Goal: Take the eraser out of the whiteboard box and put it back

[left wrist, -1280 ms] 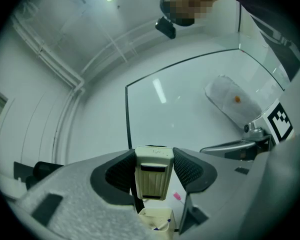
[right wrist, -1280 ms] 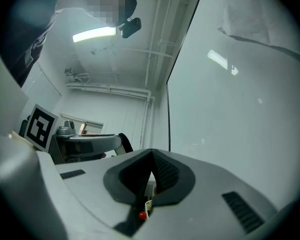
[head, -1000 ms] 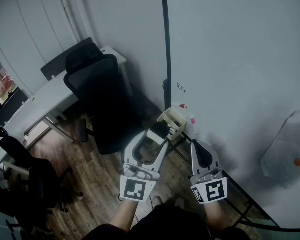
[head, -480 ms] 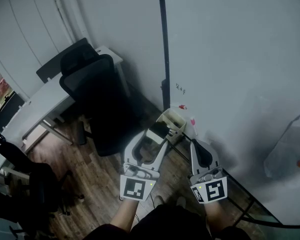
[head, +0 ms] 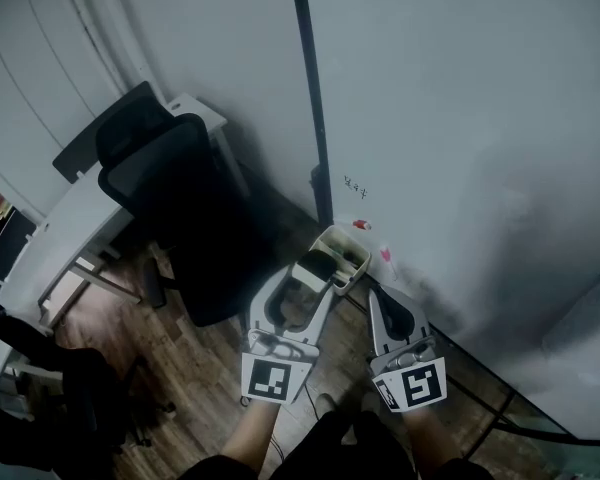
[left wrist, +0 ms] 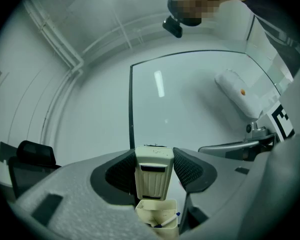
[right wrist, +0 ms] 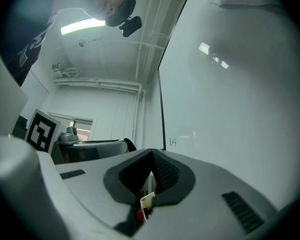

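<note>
- The left gripper (left wrist: 153, 165) is clamped on the eraser (left wrist: 153, 173), pads on both its sides, just as a second ago; the grip has not widened
- The eraser stands upright just above the open whiteboard box (left wrist: 158, 220), not inside it; a blue-capped pen (left wrist: 166, 224) lies in the box
- The right gripper (right wrist: 151, 178) has its jaws together, nothing between them
- In the head view both grippers and the whiteboard's black edge (head: 308, 98) sit further left than before; the office chair (head: 165, 193) likewise

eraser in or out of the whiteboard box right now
Out: the left gripper holds the eraser between its jaws, clear of the whiteboard box.
</note>
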`<state>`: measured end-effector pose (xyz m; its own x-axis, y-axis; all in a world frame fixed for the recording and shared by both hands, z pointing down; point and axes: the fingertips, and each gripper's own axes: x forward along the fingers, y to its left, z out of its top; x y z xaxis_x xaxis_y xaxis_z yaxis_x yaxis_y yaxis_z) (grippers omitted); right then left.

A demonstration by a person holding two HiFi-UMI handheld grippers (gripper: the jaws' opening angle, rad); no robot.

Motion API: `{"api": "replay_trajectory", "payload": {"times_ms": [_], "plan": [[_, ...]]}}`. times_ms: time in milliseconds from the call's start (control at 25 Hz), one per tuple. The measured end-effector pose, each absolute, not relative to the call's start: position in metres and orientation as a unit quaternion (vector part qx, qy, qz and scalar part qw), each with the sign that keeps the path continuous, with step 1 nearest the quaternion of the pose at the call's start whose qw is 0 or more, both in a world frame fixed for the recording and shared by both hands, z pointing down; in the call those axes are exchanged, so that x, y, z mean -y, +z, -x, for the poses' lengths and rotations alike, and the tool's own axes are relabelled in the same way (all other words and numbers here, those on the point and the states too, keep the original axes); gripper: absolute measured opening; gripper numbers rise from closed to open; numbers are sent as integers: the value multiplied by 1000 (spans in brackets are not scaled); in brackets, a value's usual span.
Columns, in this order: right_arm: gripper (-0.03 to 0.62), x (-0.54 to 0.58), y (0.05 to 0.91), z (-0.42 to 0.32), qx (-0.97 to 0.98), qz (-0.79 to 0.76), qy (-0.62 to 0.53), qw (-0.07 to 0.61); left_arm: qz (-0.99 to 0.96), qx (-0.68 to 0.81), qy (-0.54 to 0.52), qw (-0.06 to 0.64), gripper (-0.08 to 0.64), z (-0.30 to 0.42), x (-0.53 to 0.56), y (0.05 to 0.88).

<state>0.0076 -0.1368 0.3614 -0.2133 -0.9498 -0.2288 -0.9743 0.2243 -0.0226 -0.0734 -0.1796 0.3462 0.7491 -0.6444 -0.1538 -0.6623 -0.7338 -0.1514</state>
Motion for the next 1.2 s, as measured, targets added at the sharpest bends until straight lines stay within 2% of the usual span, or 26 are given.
{"api": "replay_trajectory", "payload": {"times_ms": [600, 920, 1200], "plan": [[2, 173, 397, -19, -758, 644, 24, 100, 943, -321, 37, 75, 230, 52, 233, 368], [3, 175, 407, -21, -750, 654, 11, 100, 954, -297, 11, 34, 230, 28, 263, 402], [3, 173, 414, -29, -740, 666, 4, 98, 957, -289, -19, 27, 230, 14, 282, 434]]}}
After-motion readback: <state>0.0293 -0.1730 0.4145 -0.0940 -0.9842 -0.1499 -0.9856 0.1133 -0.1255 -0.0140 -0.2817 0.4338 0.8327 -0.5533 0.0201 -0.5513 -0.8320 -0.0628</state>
